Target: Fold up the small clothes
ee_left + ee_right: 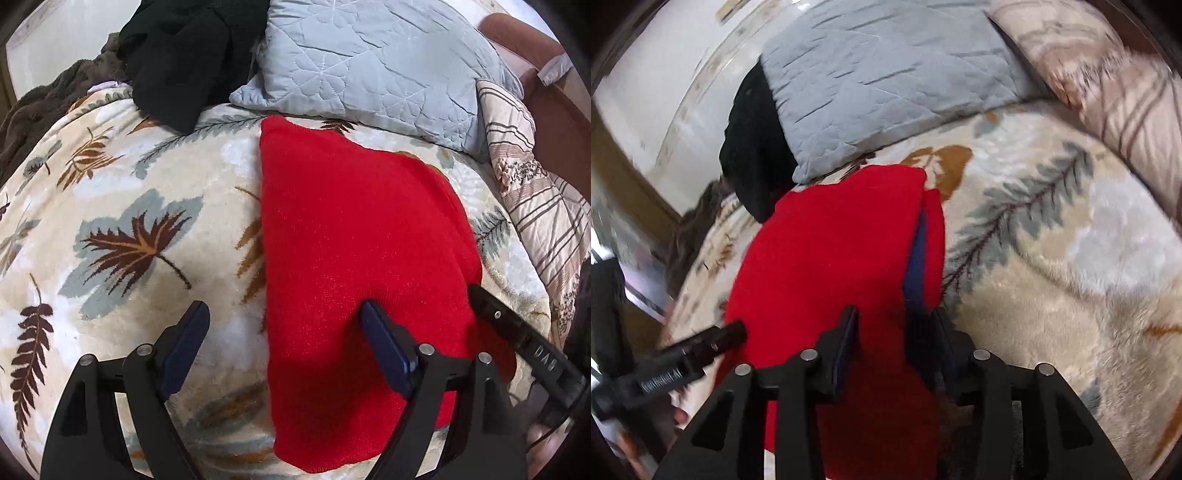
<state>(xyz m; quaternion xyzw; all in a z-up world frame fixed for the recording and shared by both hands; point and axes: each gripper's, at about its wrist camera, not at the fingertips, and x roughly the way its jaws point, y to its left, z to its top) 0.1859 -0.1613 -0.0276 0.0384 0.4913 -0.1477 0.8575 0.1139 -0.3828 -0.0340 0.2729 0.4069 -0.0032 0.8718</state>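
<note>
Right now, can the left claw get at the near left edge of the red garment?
Probably yes. The left claw is open, one finger already over the red garment, the other over the leaf-print blanket, so that edge lies between them. Nothing blocks it; the right claw works the opposite side.

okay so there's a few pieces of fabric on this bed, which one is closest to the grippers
The red knit garment. It lies flat on the leaf-print blanket right at both grippers, while the black clothing and grey pillow sit beyond it at the far end of the bed.
</note>
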